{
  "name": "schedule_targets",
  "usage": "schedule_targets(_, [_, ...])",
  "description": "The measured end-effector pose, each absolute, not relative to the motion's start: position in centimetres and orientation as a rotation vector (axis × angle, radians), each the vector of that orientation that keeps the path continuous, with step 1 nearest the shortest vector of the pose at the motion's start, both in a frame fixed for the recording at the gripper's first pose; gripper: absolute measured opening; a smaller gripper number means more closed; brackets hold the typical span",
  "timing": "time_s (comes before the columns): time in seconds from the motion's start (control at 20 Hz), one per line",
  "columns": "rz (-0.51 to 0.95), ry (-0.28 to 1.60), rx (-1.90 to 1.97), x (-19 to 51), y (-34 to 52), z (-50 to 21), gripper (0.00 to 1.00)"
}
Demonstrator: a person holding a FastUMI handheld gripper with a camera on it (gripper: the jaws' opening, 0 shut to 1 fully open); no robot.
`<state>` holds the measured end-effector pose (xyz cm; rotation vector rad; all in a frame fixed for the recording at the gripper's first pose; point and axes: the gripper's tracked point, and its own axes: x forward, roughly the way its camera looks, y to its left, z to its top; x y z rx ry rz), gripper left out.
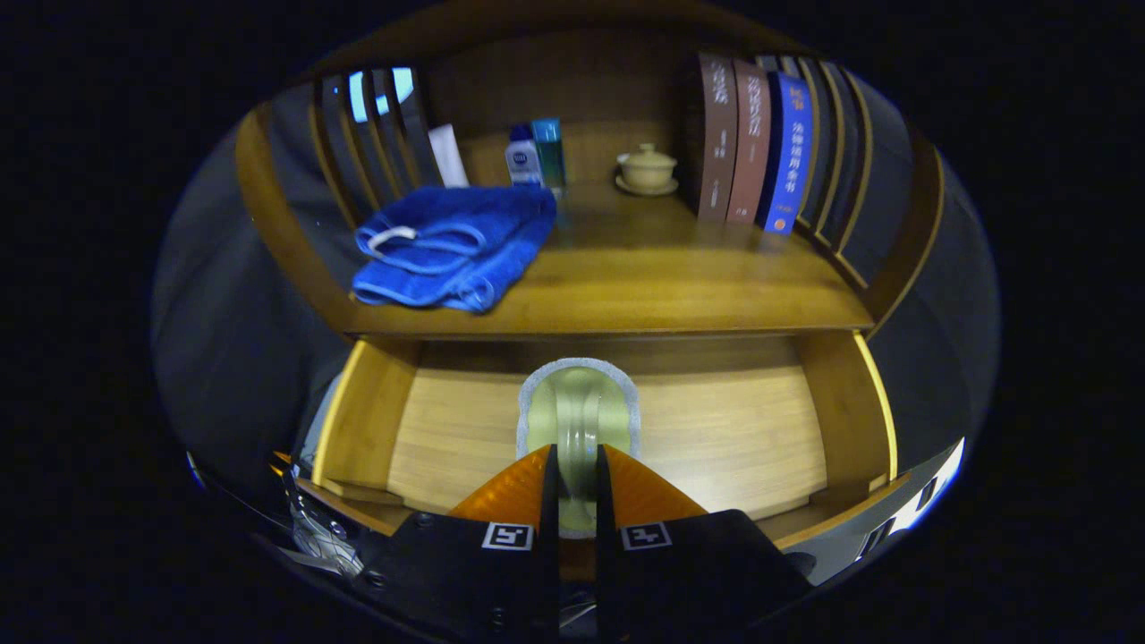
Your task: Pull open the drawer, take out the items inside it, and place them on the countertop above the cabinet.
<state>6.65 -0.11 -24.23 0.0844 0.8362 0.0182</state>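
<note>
wooden drawer point(716, 438) open below the countertop point(644, 286); my gripper point(577, 470) clenches the sponge point(577, 402), so lift straight, clearing the countertop's front edge.

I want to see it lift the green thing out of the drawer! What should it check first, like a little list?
1. Drawer pulled open: ok, its floor shows below the countertop.
2. Gripper holding the pale green item: ok, both fingers look pressed on its raised middle ridge.
3. Grip firm enough to lift: cannot tell.
4. Free spot on the countertop: ok, bare wood between the blue towel and the books.
5. Way up past the countertop's front edge: cannot tell; the item sits close beneath it.
6. Other items left in the drawer: cannot tell; the fingers hide its near part.
</note>
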Motion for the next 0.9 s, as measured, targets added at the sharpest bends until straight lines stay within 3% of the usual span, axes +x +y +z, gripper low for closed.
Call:
schedule_targets(0.35, [-0.013, 0.681, 0.147, 14.7, -1.6, -17.6, 0.21])
schedule_targets(0.9, [-0.064, 0.829, 0.111, 27.3, -3.3, -21.9, 0.21])
